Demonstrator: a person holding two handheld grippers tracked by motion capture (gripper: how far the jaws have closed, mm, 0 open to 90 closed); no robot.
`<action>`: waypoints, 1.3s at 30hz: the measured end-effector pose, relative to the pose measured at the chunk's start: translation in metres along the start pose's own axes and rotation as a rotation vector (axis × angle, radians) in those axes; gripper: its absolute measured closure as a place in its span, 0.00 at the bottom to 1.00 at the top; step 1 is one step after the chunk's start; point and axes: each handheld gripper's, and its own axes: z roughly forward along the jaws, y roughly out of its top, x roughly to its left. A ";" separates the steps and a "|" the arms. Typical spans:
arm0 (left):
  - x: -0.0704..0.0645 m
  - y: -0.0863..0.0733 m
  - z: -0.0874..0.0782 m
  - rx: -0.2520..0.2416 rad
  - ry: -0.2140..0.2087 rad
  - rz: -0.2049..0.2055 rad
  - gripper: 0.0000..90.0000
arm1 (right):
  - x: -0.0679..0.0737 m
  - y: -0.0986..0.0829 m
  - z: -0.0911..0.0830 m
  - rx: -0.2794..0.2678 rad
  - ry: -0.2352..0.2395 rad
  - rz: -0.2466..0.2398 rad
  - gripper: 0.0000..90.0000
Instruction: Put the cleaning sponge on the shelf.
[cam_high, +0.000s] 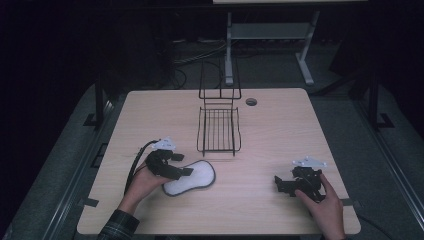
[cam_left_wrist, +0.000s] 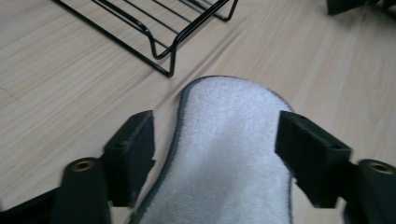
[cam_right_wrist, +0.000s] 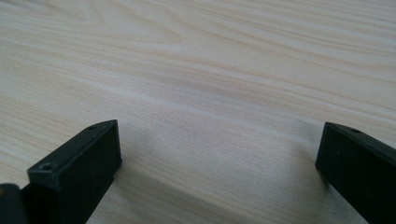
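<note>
A white insole with a dark grey edge (cam_high: 192, 178) lies flat on the wooden table (cam_high: 270, 130), left of centre. My left gripper (cam_high: 186, 171) is over its left end, open, one jaw on each side of the insole (cam_left_wrist: 229, 158). Whether the jaws touch it I cannot tell. My right gripper (cam_high: 278, 183) rests low near the table's front right, open, with bare wood between its jaws (cam_right_wrist: 219, 154).
A black wire rack (cam_high: 218, 130) stands behind the insole at the table's middle, its upright back toward the far edge. Its near corner (cam_left_wrist: 163, 51) is close ahead of the left gripper. A round hole (cam_high: 251, 101) is in the tabletop near the far edge.
</note>
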 end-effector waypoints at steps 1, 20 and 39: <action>0.001 0.000 0.001 0.002 0.003 0.000 0.24 | 0.000 0.000 0.000 0.000 0.000 0.001 0.00; 0.005 -0.012 0.014 0.075 -0.031 0.019 0.16 | 0.000 0.000 0.000 0.000 0.000 0.000 0.00; -0.009 -0.015 0.020 0.119 -0.050 0.042 0.15 | 0.000 0.000 0.000 0.000 0.000 0.000 0.00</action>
